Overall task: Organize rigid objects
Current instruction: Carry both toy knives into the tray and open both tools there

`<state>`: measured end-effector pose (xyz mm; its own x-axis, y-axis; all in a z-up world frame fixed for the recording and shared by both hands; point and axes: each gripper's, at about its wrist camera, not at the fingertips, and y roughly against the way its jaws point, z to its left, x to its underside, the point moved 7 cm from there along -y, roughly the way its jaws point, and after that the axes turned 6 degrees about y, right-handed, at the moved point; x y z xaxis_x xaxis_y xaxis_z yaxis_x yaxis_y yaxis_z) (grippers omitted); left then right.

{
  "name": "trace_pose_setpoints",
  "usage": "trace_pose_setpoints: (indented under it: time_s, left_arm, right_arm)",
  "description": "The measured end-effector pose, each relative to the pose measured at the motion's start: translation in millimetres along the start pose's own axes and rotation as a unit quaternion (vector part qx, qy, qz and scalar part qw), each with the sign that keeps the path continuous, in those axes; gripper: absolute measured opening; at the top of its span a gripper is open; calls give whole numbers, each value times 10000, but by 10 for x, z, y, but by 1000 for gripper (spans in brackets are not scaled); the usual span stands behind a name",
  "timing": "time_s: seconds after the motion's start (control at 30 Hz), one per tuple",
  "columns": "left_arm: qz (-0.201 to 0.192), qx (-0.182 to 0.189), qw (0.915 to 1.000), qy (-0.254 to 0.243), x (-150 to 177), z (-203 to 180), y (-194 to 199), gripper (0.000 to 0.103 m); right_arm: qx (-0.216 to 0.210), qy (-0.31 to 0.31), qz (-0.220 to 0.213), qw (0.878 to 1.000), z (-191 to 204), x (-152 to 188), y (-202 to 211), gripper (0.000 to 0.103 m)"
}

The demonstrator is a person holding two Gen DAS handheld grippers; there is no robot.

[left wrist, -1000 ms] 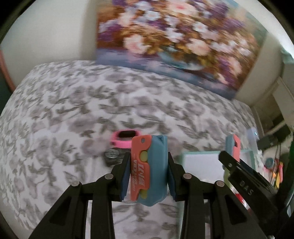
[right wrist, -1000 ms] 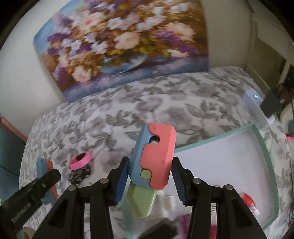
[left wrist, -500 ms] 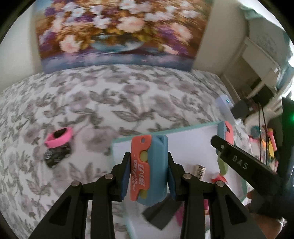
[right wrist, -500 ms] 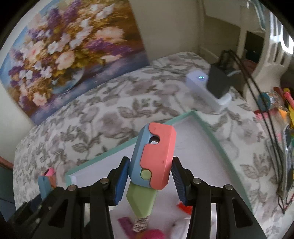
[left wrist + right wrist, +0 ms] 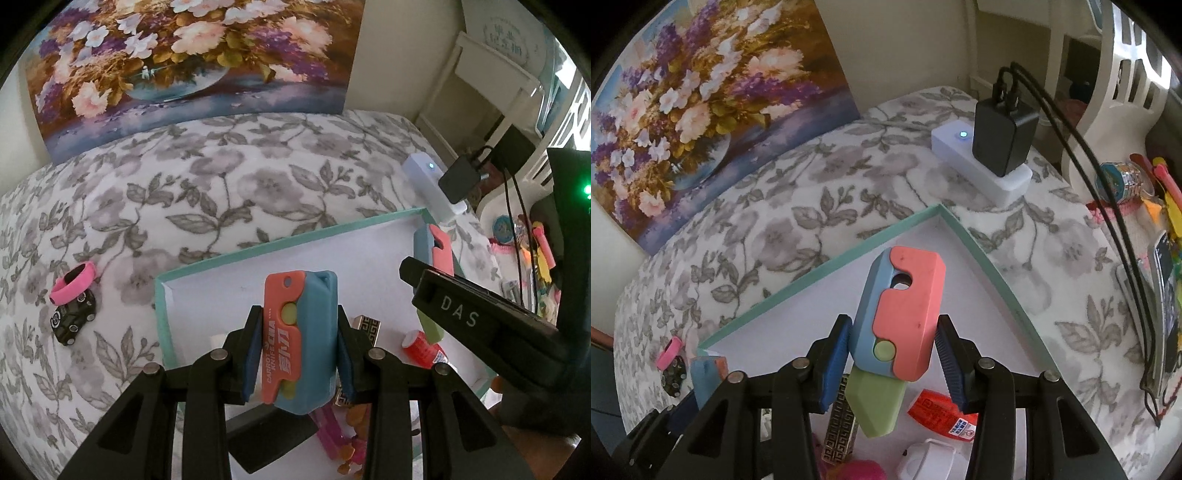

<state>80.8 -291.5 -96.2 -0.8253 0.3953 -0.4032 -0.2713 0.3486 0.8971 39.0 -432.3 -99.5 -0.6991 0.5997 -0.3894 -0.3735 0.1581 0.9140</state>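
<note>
Both toy knives read as light, stiff, slick plastic; grip the flat sides mid-body. Left tongs [image 5: 297, 354] clamped on closed toy knife [image 5: 301, 332], right tongs [image 5: 892, 354] on green-bladed toy knife [image 5: 901, 325], both over the tray [image 5: 162, 295] on the bed [image 5: 221, 177]

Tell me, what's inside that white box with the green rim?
Inside the box: a red tube, a patterned gold bar, a white piece and pink bits. The grippers and their toy knives hide the rest.

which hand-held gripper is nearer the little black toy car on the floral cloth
Left. The left hand-held gripper is over the teal-rimmed white tray's near-car edge, beside the small black toy car; the right hand-held gripper is farther across the tray.
</note>
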Motion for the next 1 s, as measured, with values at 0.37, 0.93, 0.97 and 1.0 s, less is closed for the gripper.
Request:
trace_pose_setpoints:
  time_s: [0.37,0.93,0.97,1.0]
  left_arm:
    - [188,-96,9997,97,56,54,-165,37]
    - [115,-40,9998,141,-11,94,-36,49]
    - [88,-49,9998,155,-26,109,-9,49]
    - [53,-74,9998,171,-46,126,20,49]
  right_arm:
    - [-68,36,322,9995,19,120,-190,50]
    - [-29,198,238,9995,80,40,-103,50]
    - [-37,209,198,9996,91,20,-70,50]
    - [-55,217,156,9996,103,2,-36,50]
